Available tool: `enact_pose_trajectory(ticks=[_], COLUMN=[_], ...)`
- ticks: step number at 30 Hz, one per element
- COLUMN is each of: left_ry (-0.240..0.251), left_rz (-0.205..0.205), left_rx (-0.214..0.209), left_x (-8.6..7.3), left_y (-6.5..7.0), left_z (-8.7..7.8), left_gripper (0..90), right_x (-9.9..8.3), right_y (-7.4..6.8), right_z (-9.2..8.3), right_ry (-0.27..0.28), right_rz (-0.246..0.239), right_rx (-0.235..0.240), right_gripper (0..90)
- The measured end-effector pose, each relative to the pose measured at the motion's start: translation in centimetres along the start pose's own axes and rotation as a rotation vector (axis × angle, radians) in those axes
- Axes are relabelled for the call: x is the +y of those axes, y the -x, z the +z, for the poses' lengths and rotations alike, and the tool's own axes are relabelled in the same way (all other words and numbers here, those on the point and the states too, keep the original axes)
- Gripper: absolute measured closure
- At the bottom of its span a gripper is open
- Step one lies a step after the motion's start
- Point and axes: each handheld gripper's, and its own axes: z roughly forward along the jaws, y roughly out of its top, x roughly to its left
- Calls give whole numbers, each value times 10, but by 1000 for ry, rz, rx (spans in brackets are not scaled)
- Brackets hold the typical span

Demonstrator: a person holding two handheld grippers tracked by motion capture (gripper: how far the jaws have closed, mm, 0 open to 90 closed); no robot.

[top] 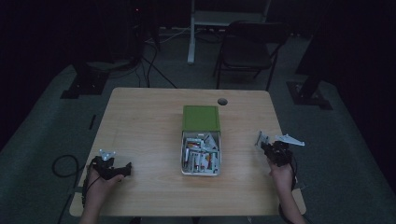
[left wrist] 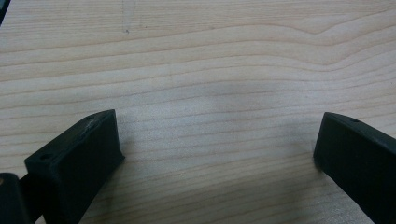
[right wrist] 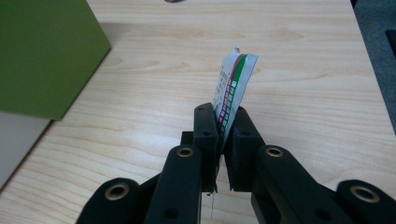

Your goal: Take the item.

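On the wooden table (top: 140,116) a white box (top: 201,161) of packets sits mid-table. Near the right edge, the right gripper (right wrist: 225,123) is clamped on a small packet (right wrist: 231,88); the left gripper (left wrist: 215,149) rests wide apart, holding nothing.

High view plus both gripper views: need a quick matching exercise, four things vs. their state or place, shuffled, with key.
Things:
1. left gripper
2. right gripper
3. green lid
4. white box

States or places:
A. slid toward the table's far side, leaving the near part uncovered
B. jaws wide apart over bare wood
C. mid-table, packets showing inside
D. jaws clamped on a thin packet

Pairs: 1-B, 2-D, 3-A, 4-C
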Motion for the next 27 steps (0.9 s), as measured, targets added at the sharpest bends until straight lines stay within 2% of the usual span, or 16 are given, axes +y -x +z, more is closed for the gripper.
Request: enact_pose_trajectory(ticks=[19, 27], left_ry=[0, 0], left_rz=[0, 0], left_rx=[0, 0], left_x=[0, 0], left_y=[0, 0], left_z=[0, 0], left_gripper=[9, 8], right_x=[-9, -11], right_y=[6, 9], right_z=[14, 19], right_ry=[-53, -69], right_rz=[10, 29], right_rx=[-8, -4], right_gripper=[842, 842])
